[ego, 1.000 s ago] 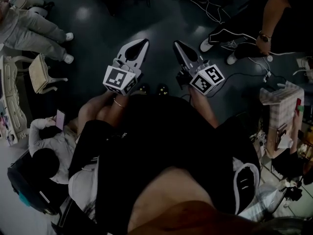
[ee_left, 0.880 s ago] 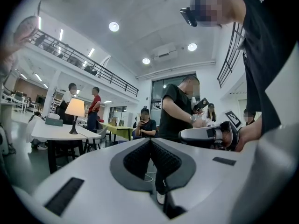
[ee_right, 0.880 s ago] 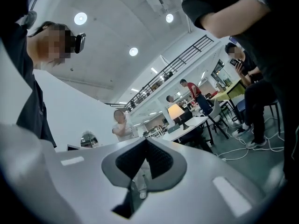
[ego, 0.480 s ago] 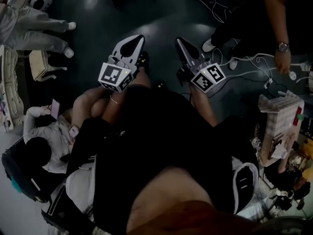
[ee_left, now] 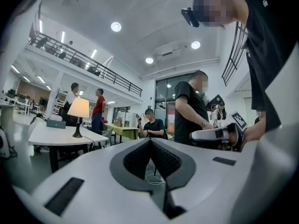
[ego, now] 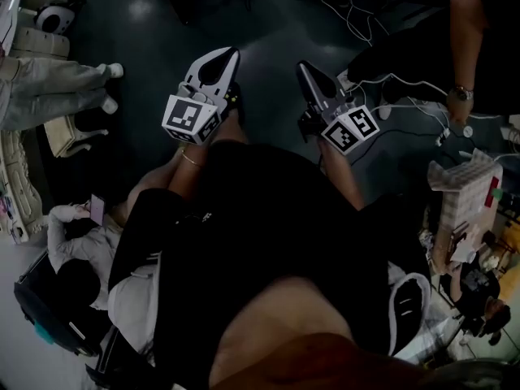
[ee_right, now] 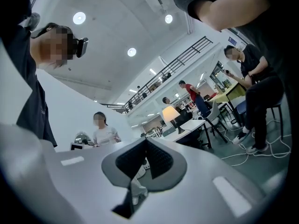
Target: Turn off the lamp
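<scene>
The lamp (ee_left: 78,109) has a glowing cream shade and a dark stem. It stands lit on a white table (ee_left: 51,138) far off at the left of the left gripper view. The right gripper view shows the lamp (ee_right: 171,114) on that table (ee_right: 198,123), beyond the jaws and a little right of them. Both grippers are held level in front of the person, well short of the table. The left gripper (ee_left: 150,140) (ego: 230,54) is shut with nothing in it. Beside it the right gripper (ee_right: 145,140) (ego: 302,66) is shut and empty too. In the head view the lamp is out of sight.
Dark floor lies ahead, with white cables (ego: 406,84) at the right. A standing person (ee_left: 190,108) and a seated person (ee_left: 152,125) are ahead; another sits on a chair (ee_right: 261,92). A plaid box (ego: 467,187) and a seated person in white (ego: 73,227) flank me.
Both grippers have travelled forward across the floor with the person, still side by side and shut. The cables and people around have slid past in the head view.
</scene>
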Demonstrator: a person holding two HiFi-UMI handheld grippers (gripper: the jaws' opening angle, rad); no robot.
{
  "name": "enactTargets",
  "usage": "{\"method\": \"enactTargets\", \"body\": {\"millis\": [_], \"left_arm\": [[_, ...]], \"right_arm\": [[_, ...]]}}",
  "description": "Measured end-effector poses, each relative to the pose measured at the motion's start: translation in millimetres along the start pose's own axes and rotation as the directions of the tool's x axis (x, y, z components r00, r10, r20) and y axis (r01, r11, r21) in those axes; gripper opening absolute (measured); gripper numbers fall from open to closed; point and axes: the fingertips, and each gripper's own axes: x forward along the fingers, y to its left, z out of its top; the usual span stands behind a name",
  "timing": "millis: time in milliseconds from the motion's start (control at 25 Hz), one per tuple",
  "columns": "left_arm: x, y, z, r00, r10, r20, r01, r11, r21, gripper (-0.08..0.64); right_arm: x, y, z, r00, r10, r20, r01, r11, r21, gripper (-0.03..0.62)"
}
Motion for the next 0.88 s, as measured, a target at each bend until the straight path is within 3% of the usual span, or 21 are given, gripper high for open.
{"method": "enactTargets", "body": {"millis": [880], "left_arm": [[120, 167, 0, 0.996, -0.067, -0.059, 0.063, 0.996, -0.069, 0.006]], "right_arm": [[157, -103, 30, 0.992, -0.128, 0.009, 0.127, 0.992, 0.013, 0.002]]}}
